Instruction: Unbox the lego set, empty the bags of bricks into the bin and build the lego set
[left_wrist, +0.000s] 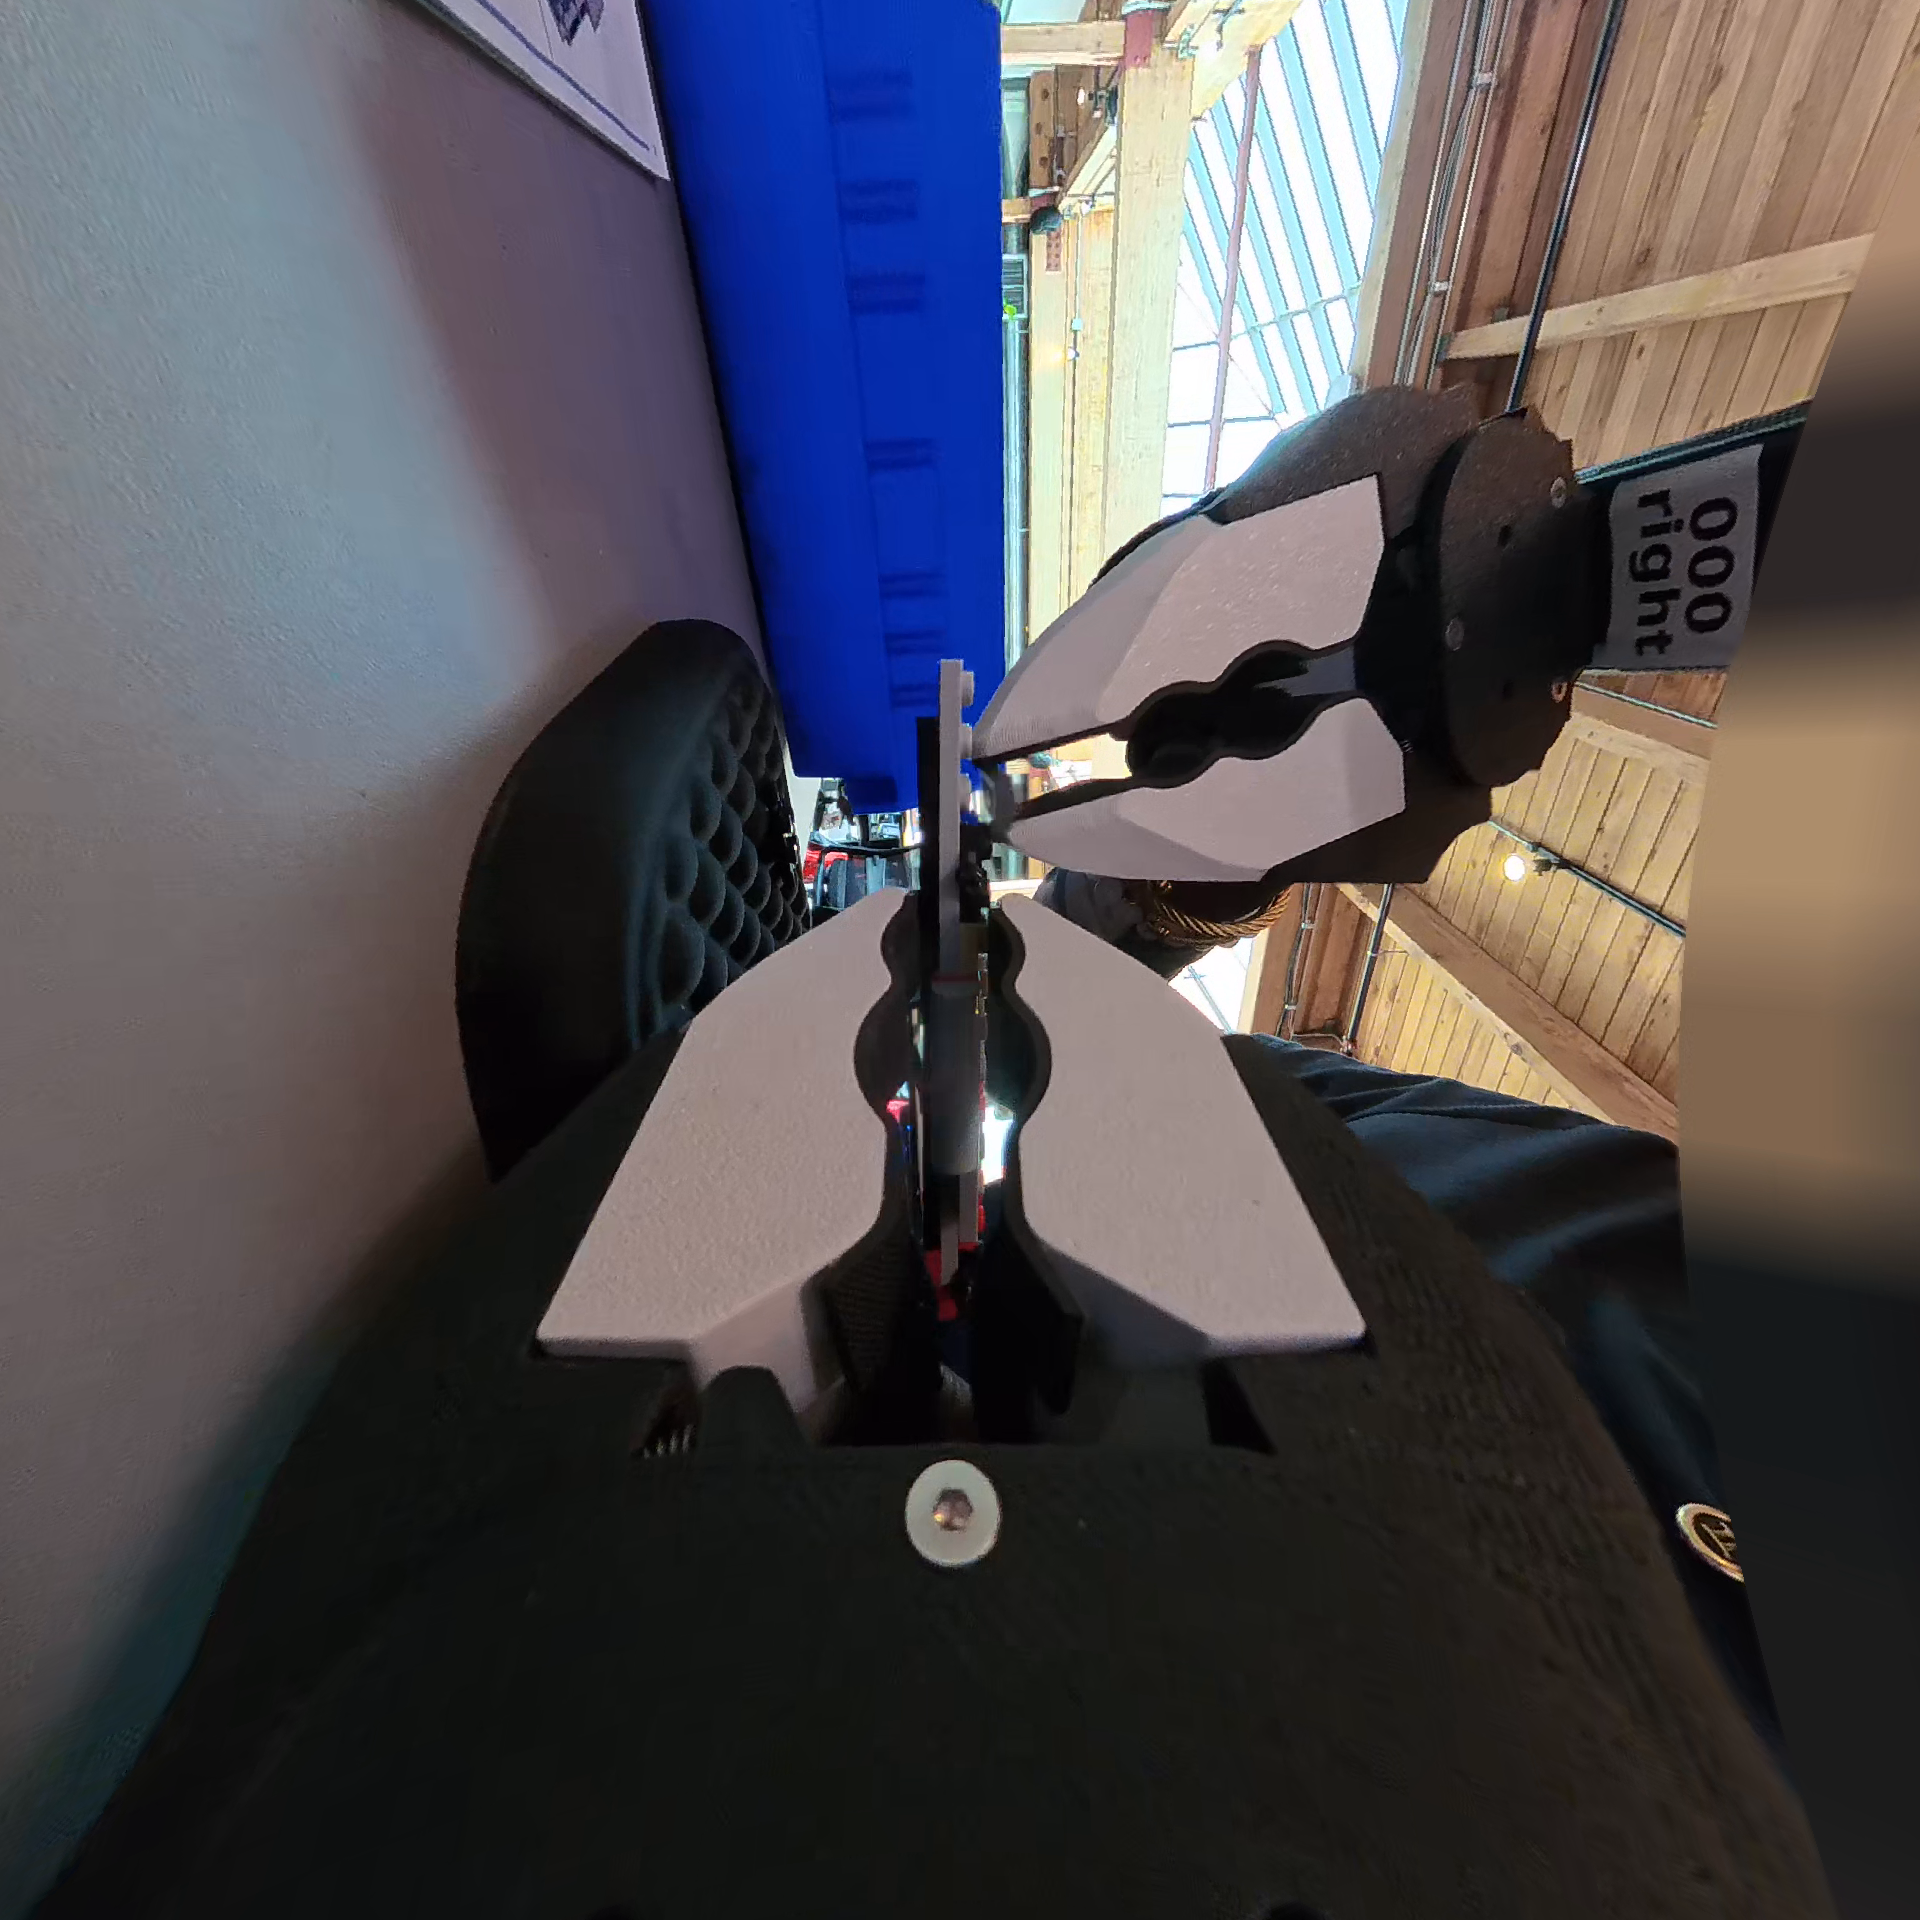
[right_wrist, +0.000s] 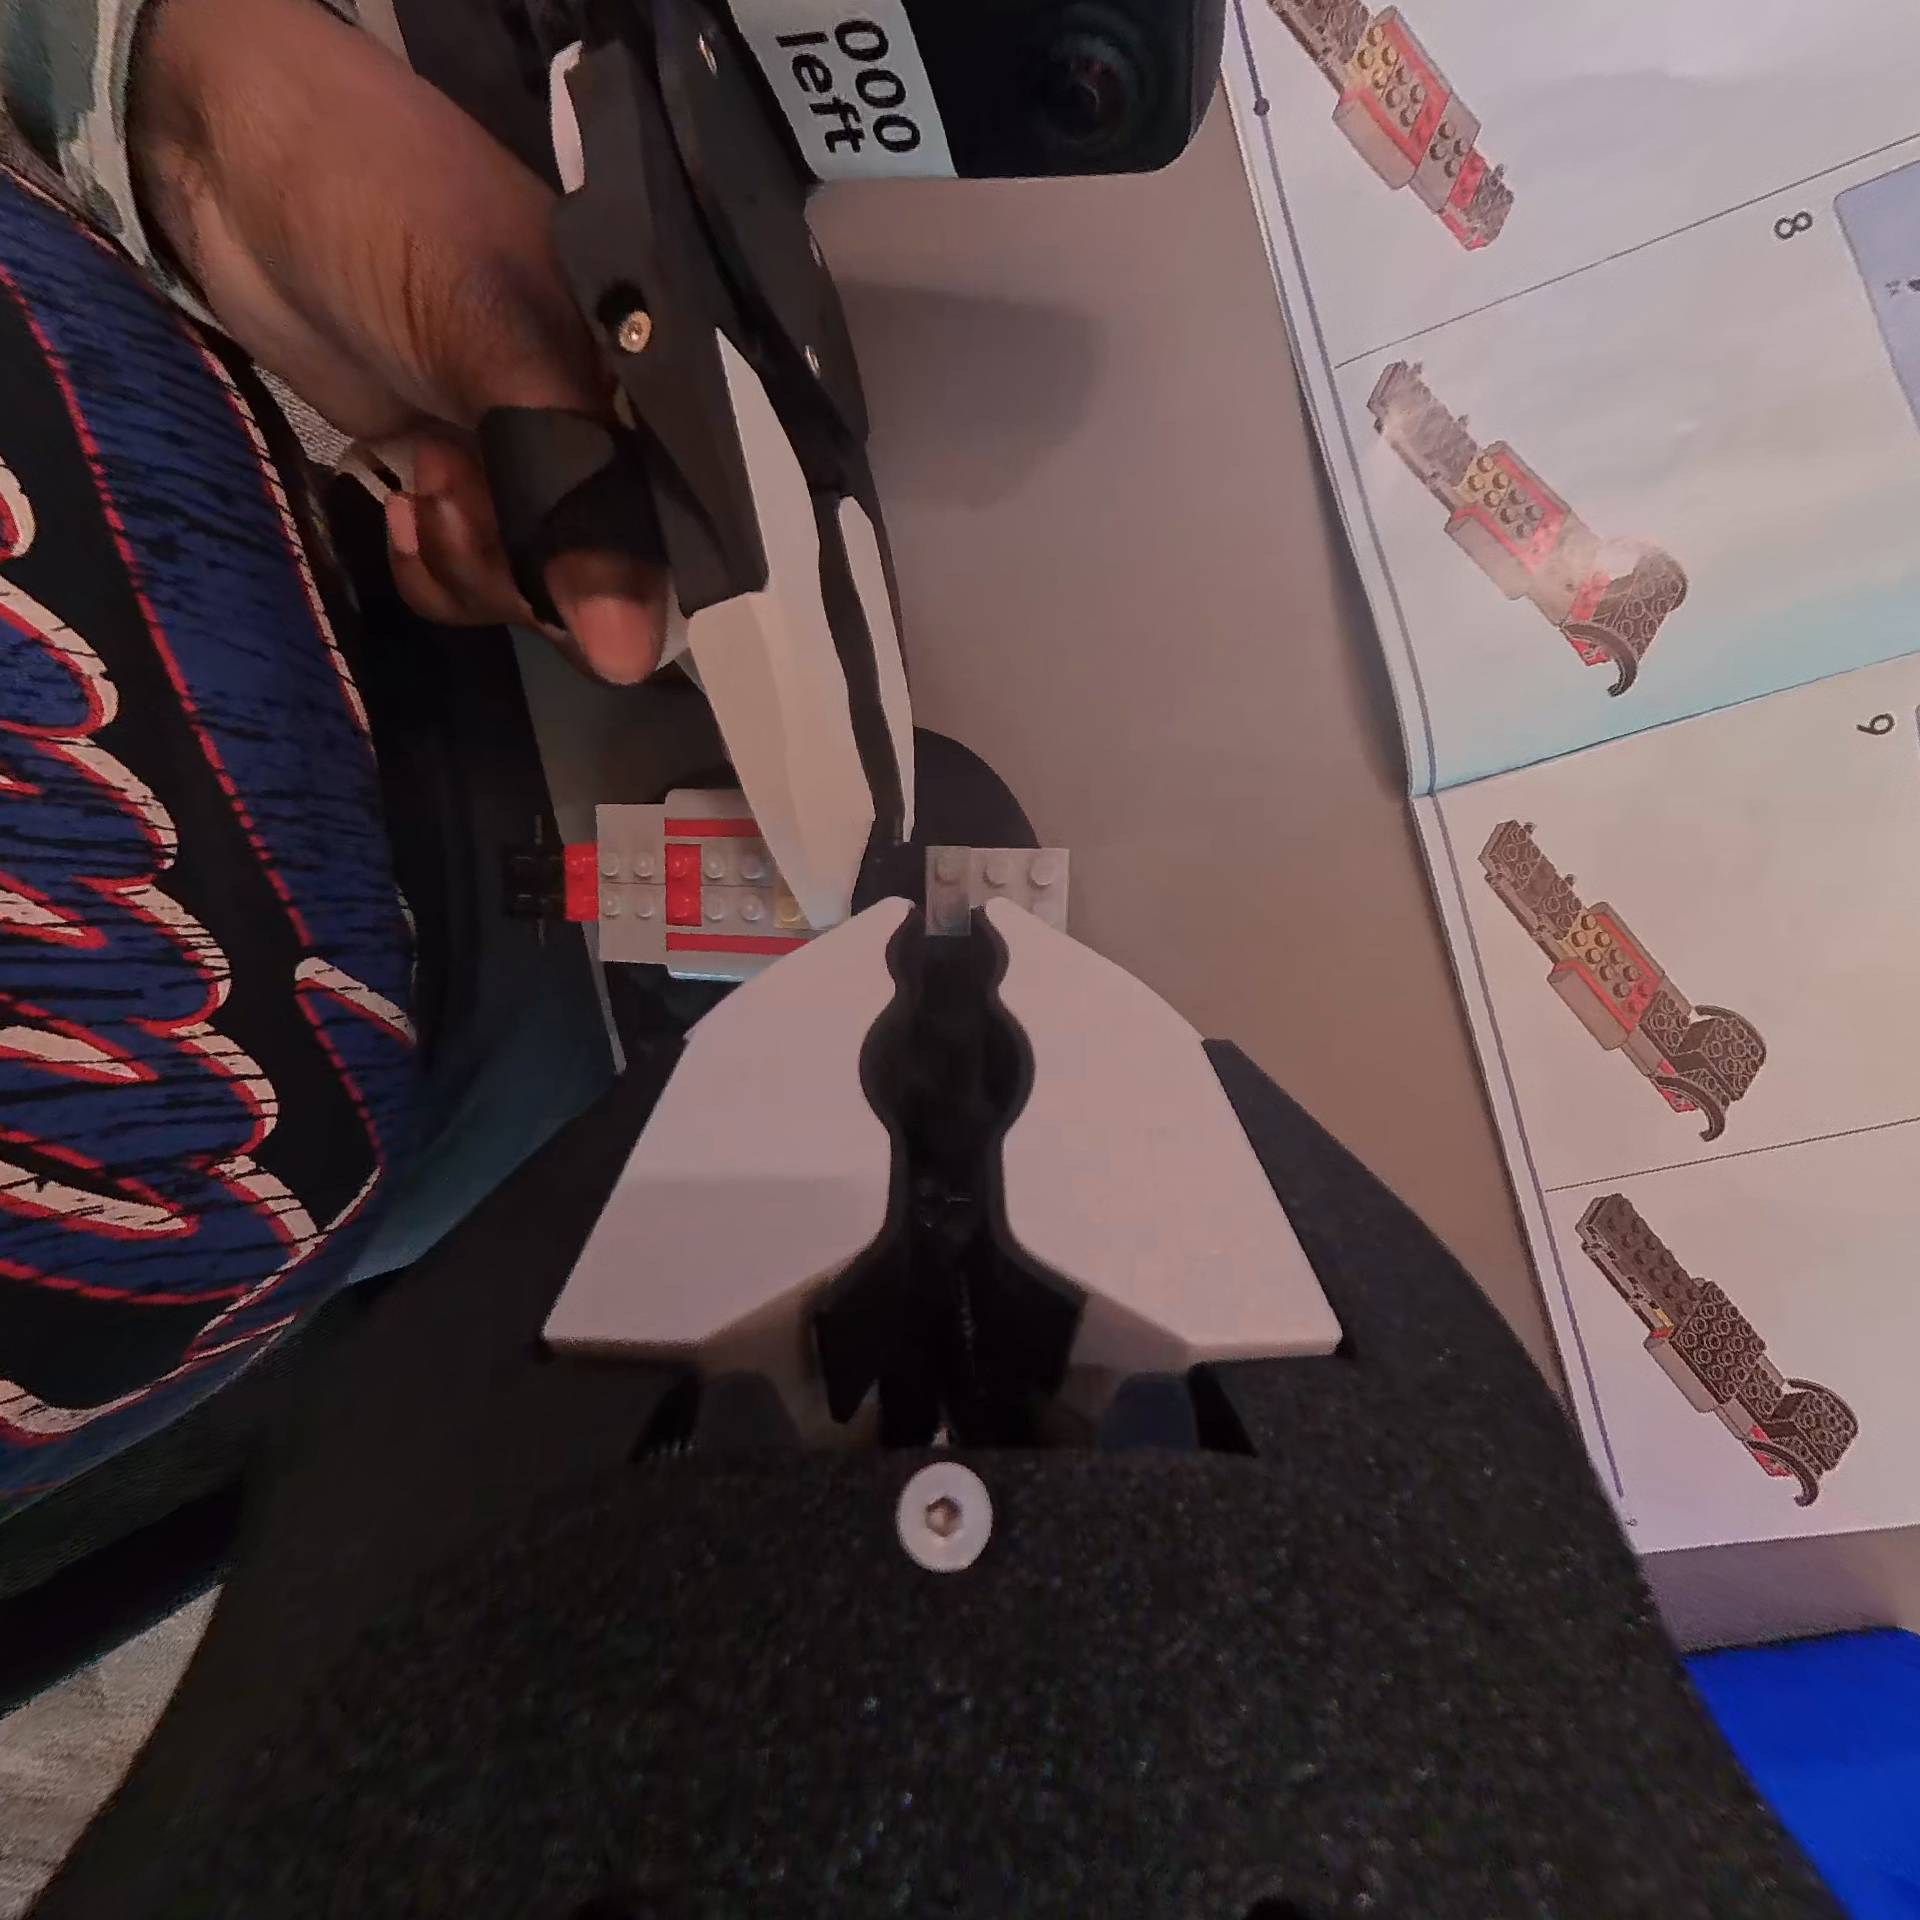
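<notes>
Between our left gripper's fingers (left_wrist: 961, 914) we clamp the partly built lego model (left_wrist: 951, 997) edge-on, so that its studded face turns toward the other tool and the assembly stays rigid while a piece is pressed on. In the right wrist view the model (right_wrist: 717, 883) runs crosswise just ahead of the right fingertips, grey and red with black pieces at its far-left end, and the left gripper (right_wrist: 821, 831) grips it near the middle, leaving the right-hand end free. Our right gripper (right_wrist: 948, 912) has its fingers nearly together on a small grey plate (right_wrist: 948, 894), held by one end so the rest projects forward; the plate sits against the free grey end of the model, and we judge that it is being seated there, though whether it is fully pressed home cannot be told. In the left wrist view the right gripper (left_wrist: 992, 774) meets the model from the side, just beyond our left fingertips. A hand (right_wrist: 416, 343) holds the left tool. Farther out, to the right of the right fingers, the instruction booklet (right_wrist: 1662, 727) lies open on the tabletop (right_wrist: 1143, 623), placed for reference while building. Beyond the left fingertips stands the blue bin (left_wrist: 862, 364), with a black dimpled object (left_wrist: 644, 883) beside it.
</notes>
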